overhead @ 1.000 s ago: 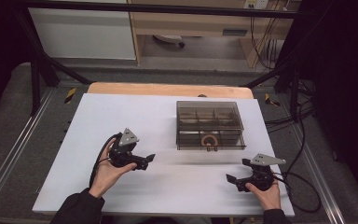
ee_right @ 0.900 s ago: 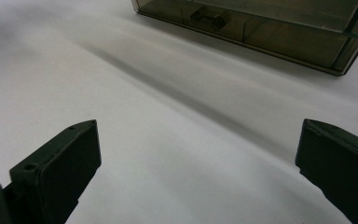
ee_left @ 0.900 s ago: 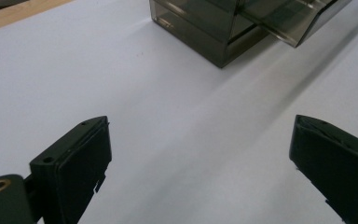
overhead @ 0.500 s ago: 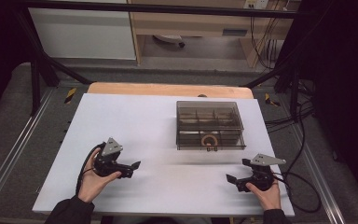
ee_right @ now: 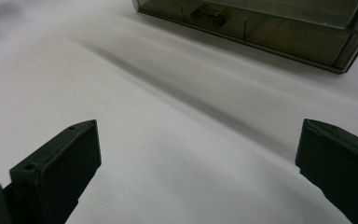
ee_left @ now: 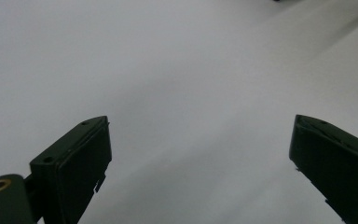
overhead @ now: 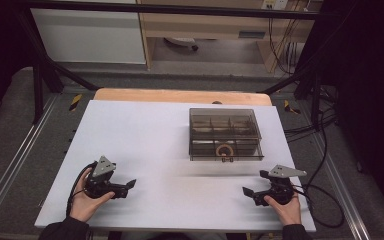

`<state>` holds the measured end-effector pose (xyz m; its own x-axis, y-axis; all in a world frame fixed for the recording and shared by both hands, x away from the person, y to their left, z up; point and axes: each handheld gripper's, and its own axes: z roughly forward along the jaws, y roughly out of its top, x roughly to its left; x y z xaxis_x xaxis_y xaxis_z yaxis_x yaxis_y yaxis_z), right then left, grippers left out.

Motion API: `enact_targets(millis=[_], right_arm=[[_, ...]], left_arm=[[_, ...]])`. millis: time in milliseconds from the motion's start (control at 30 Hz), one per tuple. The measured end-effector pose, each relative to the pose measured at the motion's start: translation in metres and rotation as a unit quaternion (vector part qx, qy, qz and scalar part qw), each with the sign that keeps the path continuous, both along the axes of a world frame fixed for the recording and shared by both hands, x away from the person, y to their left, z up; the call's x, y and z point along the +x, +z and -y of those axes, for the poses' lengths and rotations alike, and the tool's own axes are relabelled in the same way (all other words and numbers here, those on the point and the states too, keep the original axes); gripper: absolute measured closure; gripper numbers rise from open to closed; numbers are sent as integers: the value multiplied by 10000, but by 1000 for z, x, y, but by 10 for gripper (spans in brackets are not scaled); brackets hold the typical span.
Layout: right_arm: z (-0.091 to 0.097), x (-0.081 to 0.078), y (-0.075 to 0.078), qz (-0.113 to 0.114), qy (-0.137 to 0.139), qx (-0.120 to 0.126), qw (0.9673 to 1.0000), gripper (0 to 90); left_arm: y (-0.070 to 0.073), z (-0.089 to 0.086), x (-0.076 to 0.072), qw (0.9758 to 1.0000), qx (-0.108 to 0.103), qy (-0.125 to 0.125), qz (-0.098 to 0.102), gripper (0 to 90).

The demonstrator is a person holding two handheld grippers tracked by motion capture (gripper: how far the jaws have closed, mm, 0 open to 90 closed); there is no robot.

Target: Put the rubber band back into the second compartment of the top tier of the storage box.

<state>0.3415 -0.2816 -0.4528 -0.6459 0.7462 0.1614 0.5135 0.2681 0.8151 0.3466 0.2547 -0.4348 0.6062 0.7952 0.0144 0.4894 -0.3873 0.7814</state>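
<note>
You've got the white table (overhead: 170,150) stretched out in front of you, and the biggest thing on it is the smoky clear compartment box (overhead: 224,134), sitting right of centre toward the far half, lid down as far as the high view lets me judge. Inside it, in the near middle compartment, lies a small ring-shaped piece (overhead: 224,151) with a brownish rim; what it is exactly I can't make out. Your left gripper (overhead: 126,187) rests low at the near left, well apart from the box, jaws spread wide with nothing but bare tabletop between them in the left gripper view (ee_left: 200,158). Your right gripper (overhead: 248,193) sits at the near right, also on the table, jaws just as wide apart, and the right gripper view (ee_right: 200,163) looks across open surface to the box's near wall (ee_right: 261,32) up ahead, a dark little latch or tab (ee_right: 208,16) showing on it. Neither tool holds or touches anything. By my read, the ring is in its compartment, both tools parked near you: this looks like either the very start or a finished round.
</note>
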Motion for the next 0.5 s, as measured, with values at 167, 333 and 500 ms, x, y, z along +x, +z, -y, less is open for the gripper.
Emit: enact_targets(millis=[167,333,500], right_arm=[[0,0,0,-2,10,-8,10000,7],[0,0,-1,-30,12,-15,10000,7],[-1,0,-1,-56,20,-16,10000,7]], left_arm=[[-2,-9,-3,10000,-9,40,16,49],[-5,-15,-4,10000,-10,90,11,49],[-7,-16,-5,10000,-20,56,-8,49]])
